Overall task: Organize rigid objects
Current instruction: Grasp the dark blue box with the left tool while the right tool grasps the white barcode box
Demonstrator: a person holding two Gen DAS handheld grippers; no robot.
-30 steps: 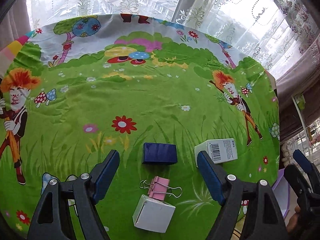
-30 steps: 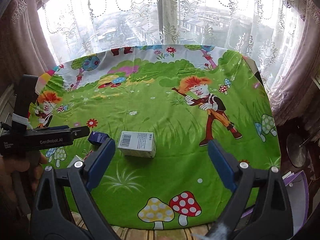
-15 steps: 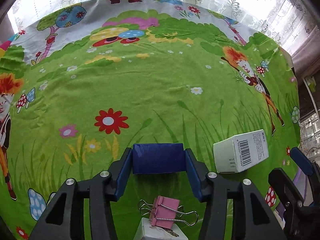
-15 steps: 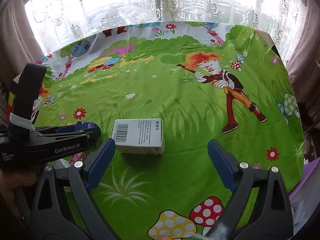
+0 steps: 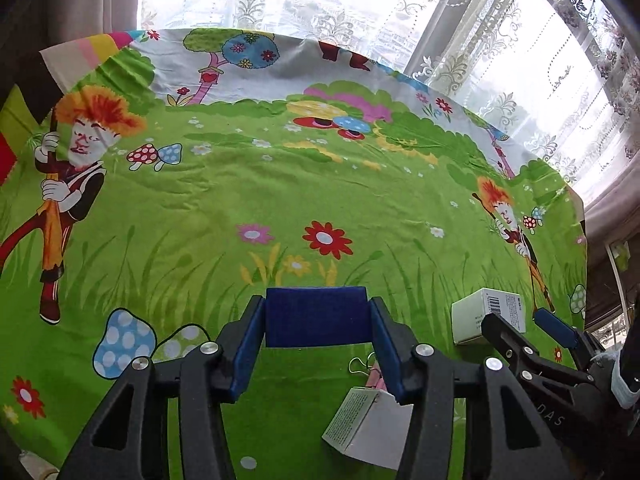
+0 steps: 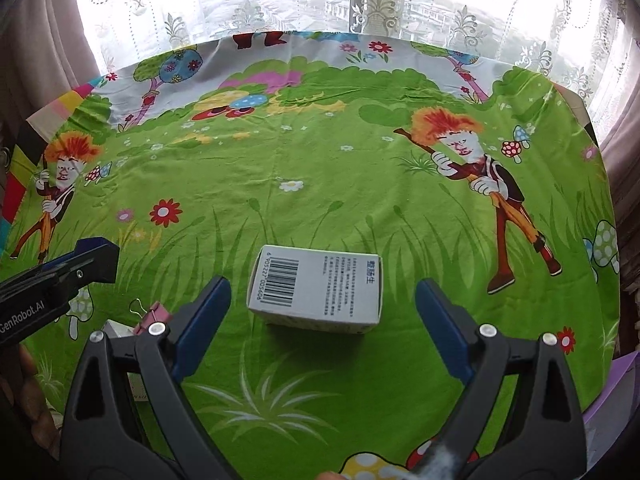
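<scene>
Directly ahead of the right gripper [image 6: 322, 322], whose jaws stand wide apart, lies the barcoded white box [image 6: 316, 290] on the tablecloth [image 6: 320, 184], long axis crosswise (spanning the gap); the left gripper [image 5: 316, 342] clamps a blue block [image 5: 316, 318].

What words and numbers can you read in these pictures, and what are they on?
"GenRobot.AI": side of the left tool.
"6 905227 005606", roughly: under the barcode on the white box.
"DAS": on the right tool.
The box's Chinese print and the small white box text: too small to read.
</scene>
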